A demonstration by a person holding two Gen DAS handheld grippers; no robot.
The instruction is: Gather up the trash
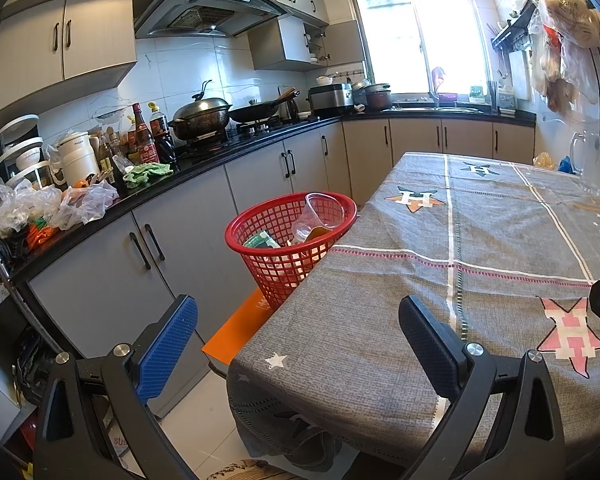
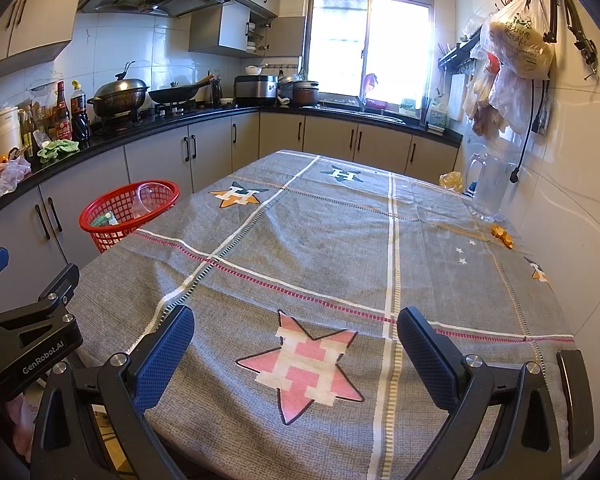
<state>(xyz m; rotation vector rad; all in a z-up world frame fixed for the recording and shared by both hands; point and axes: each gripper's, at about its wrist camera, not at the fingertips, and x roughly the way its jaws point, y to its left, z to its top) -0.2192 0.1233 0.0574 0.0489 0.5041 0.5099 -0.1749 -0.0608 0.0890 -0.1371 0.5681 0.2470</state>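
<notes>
Beside the table's left edge stands the red plastic mesh basket (image 1: 290, 236), positioned for drop-in and already holding a clear plastic cup (image 1: 324, 210), while left gripper (image 1: 296, 344) and right gripper (image 2: 296, 354) hover wide and empty above the grey patterned tablecloth (image 2: 320, 248).

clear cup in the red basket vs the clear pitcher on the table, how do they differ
The clear cup lies tilted among trash inside the red basket; the clear pitcher stands upright on the tablecloth by the wall. The pitcher has a handle; the cup shows none. The pitcher looks taller. Both are see-through and look empty.
</notes>
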